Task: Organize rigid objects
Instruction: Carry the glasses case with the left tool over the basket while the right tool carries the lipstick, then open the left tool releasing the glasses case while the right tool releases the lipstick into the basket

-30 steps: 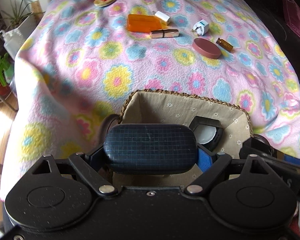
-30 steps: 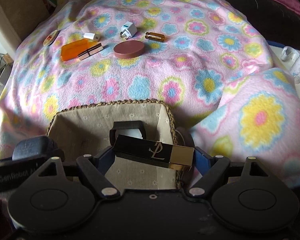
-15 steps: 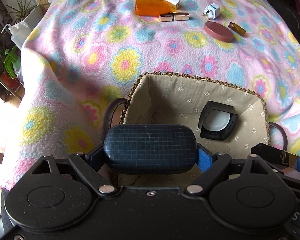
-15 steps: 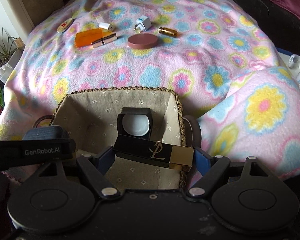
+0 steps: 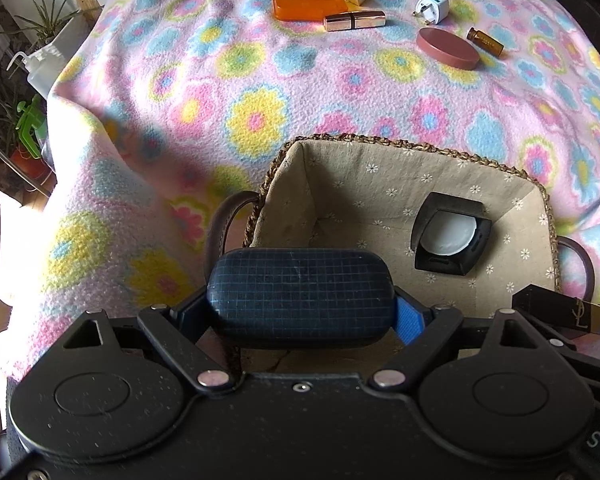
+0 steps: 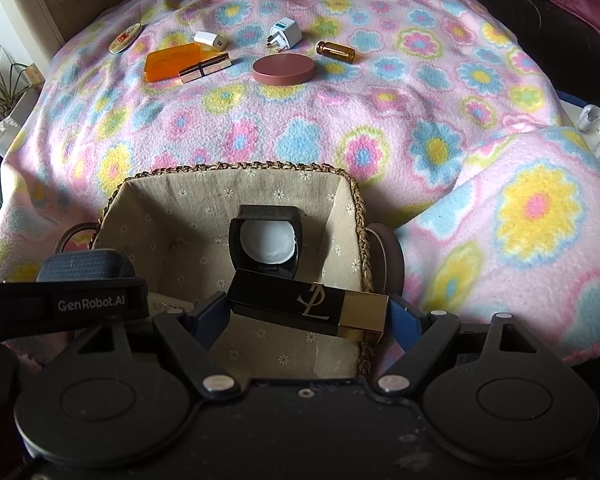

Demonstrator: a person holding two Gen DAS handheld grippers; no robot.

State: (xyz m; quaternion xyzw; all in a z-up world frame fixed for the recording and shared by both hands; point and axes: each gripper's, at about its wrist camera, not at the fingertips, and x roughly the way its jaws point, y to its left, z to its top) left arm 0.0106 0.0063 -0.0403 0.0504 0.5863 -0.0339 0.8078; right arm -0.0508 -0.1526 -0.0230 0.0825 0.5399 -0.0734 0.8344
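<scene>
over the near end of the flower-patterned fleece blanket [image 6: 380, 128], both claws hang above the woven, cloth-lined basket [image 6: 236, 170], each carrying something. the left claw [image 5: 300, 300] pinches a dark blue, grid-textured hard case [image 5: 300, 290] across its short ends, so the case's long axis runs crosswise between the pads. it sits over the basket's near left part, with bare lining beneath and beyond it. the right claw [image 6: 306, 308] pinches a black and gold rectangular lipstick box [image 6: 306, 306] the same way, long axis crosswise, slightly tilted, over the basket's near right part. a black square compact with a pale round insert [image 6: 266, 242] already lies on the basket floor, just beyond the lipstick box and to the right of the blue case. i judge the drop turns on this: each thing hangs over the opening, so letting go downward should land both inside, the case clear of the compact, the box close beside it. well apart, toward the blanket's far edge, an orange translucent bar [image 5: 308, 2], a rose-gold lipstick tube [image 5: 354, 21], a round brown lid [image 5: 448, 48] and a small amber bottle [image 5: 485, 41] wait.
</scene>
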